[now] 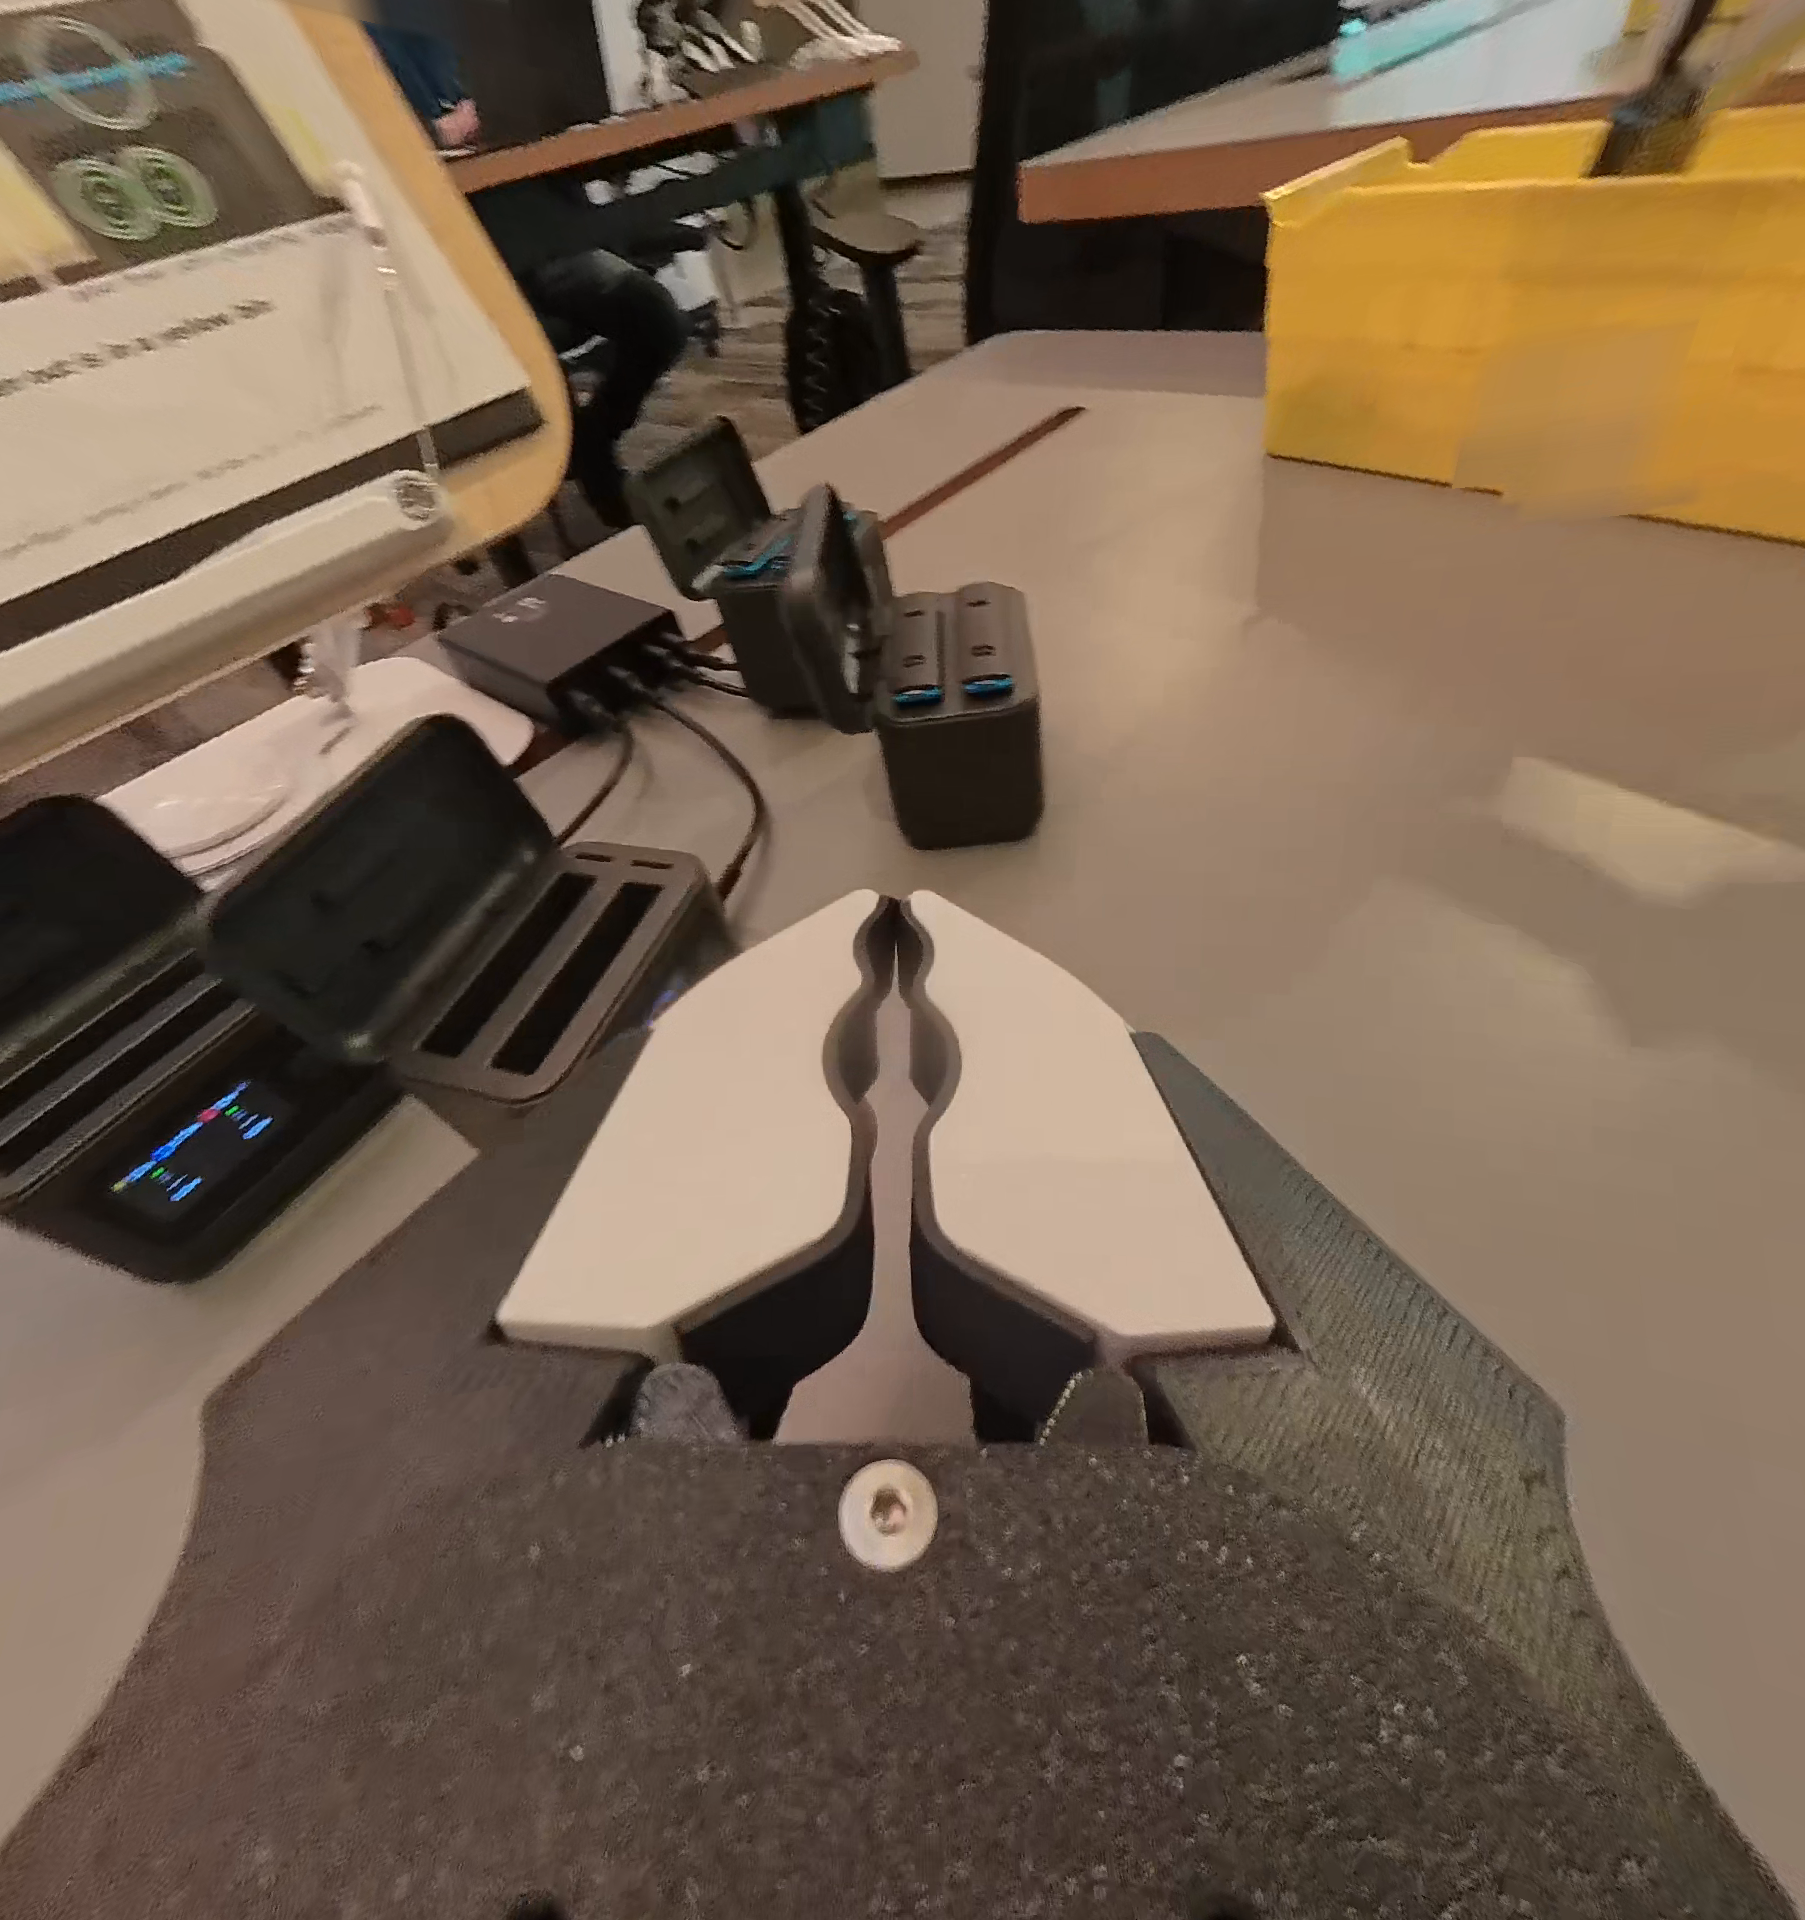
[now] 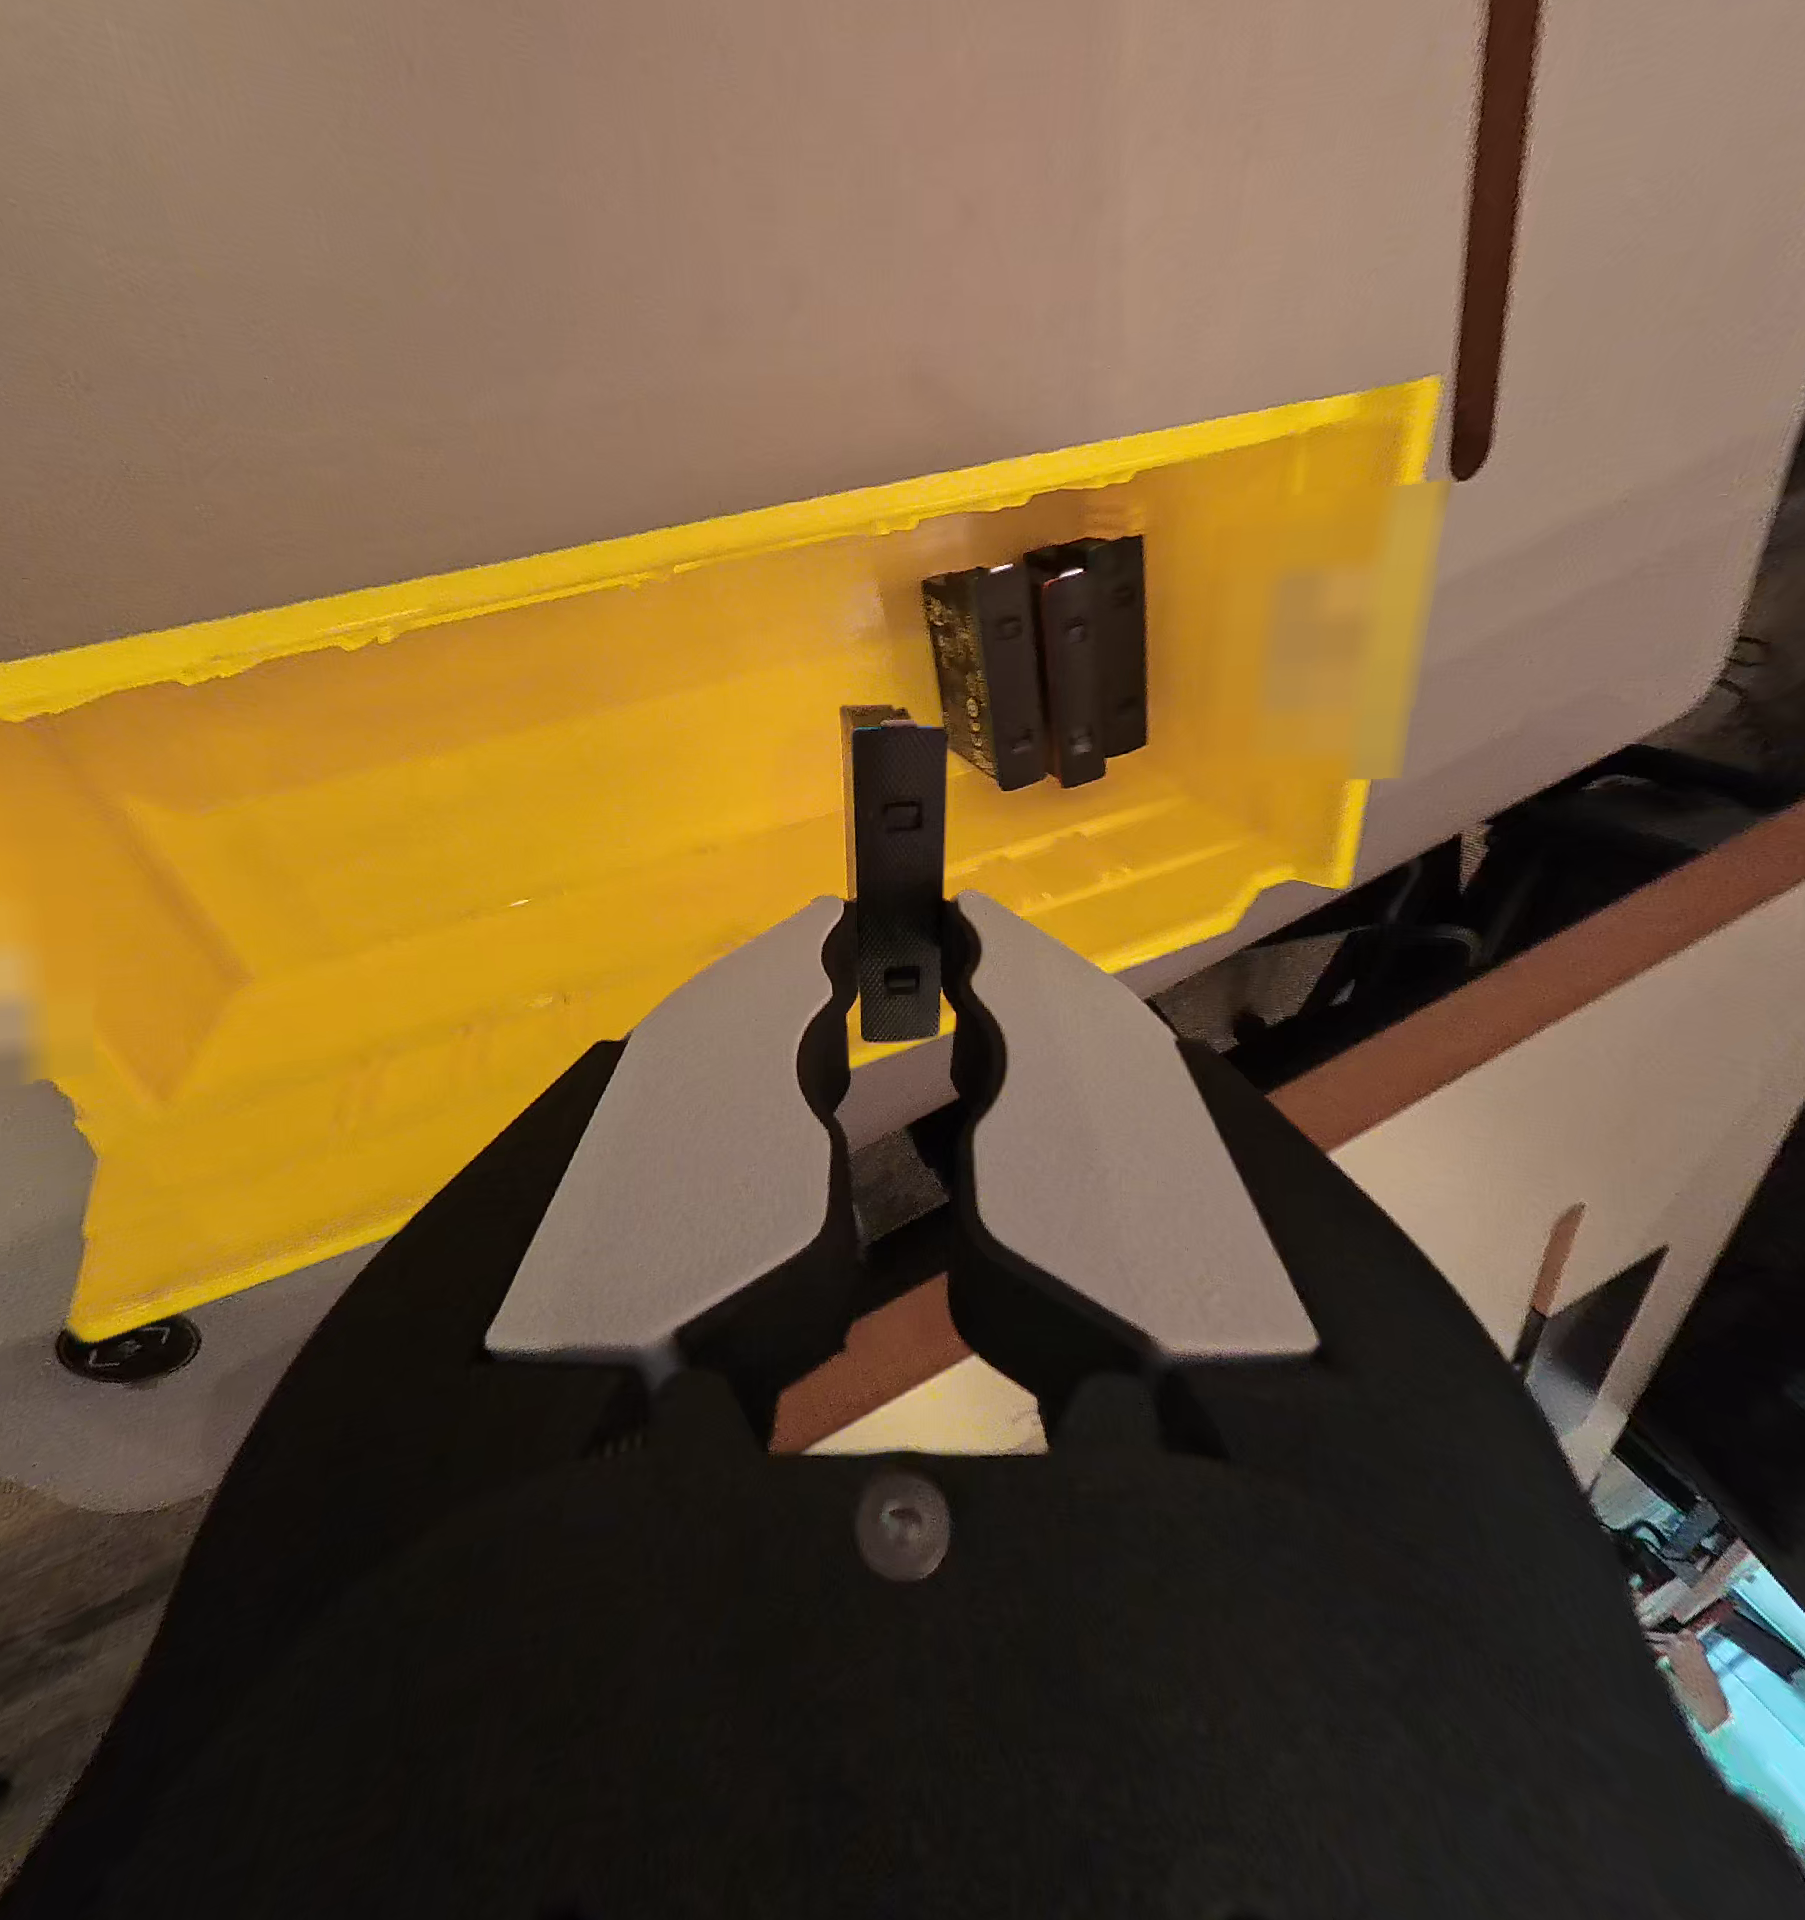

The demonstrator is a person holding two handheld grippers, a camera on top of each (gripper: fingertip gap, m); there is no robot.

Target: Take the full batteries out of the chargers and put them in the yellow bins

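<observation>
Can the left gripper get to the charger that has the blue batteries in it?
Probably yes. The left gripper is shut and empty, and only bare table lies between it and that charger, whose lid stands open.

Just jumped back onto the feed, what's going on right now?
The right gripper is shut on a black battery, holding it over the yellow bin, where a few batteries already lie at the far end. The left gripper is shut and empty above the grey table. Nearby, the chargers stand open: one charger shows blue-tabbed batteries; the closest charger has empty slots.
</observation>
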